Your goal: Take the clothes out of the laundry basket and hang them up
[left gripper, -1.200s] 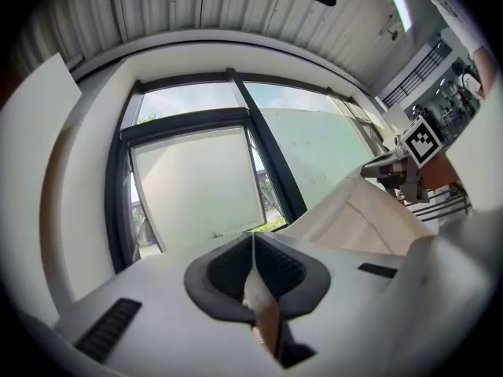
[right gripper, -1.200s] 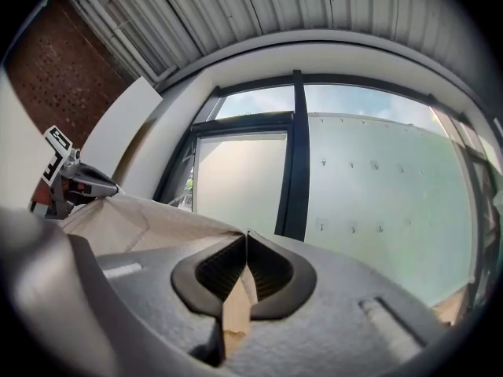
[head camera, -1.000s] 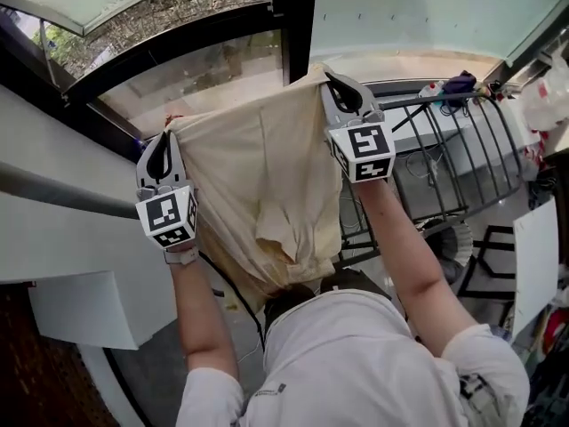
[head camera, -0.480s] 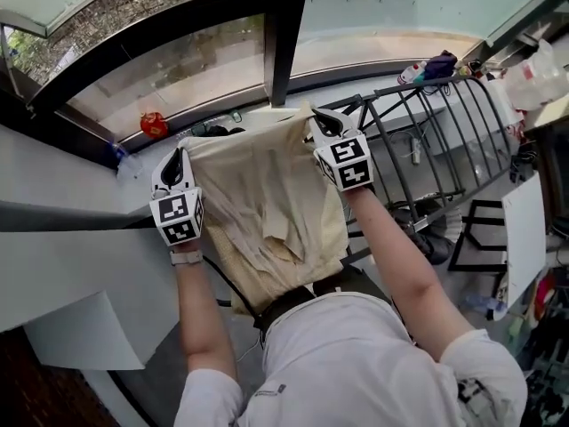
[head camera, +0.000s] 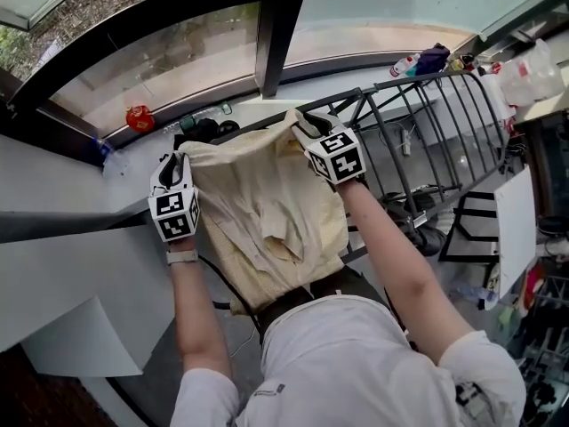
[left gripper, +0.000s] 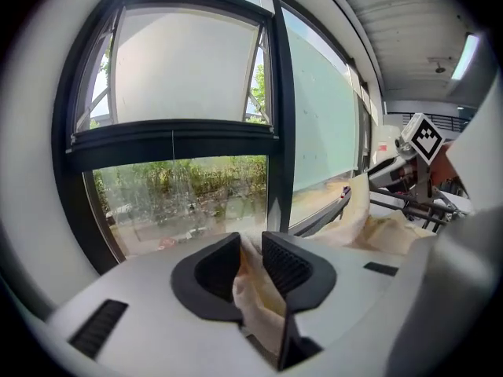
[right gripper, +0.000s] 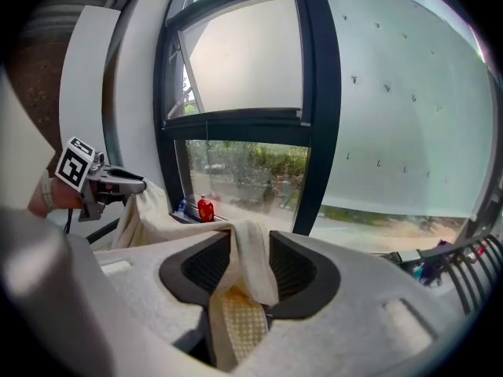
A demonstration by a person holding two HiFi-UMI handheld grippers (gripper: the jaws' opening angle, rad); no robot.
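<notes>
A cream garment [head camera: 267,212] hangs spread between my two grippers, its top edge level with the upper rail of a black metal drying rack [head camera: 427,123]. My left gripper [head camera: 173,160] is at its left corner and my right gripper [head camera: 300,121] at its right corner. In the left gripper view the jaws [left gripper: 251,254] have just been opening, and a fold of the garment [left gripper: 259,305] still lies between them. In the right gripper view the jaws [right gripper: 250,250] have also just been opening, with a strip of the garment [right gripper: 240,289] draped loosely between them.
A dark window pillar [head camera: 271,34] rises behind the rack. On the sill stand a red object [head camera: 138,118] and bottles [head camera: 404,64]. A white ledge [head camera: 71,229] is at the left. The rack's bars slope down to the right over floor clutter.
Both grippers have come down together with the garment, from high in front of the window to the level of the rack's top rail.
</notes>
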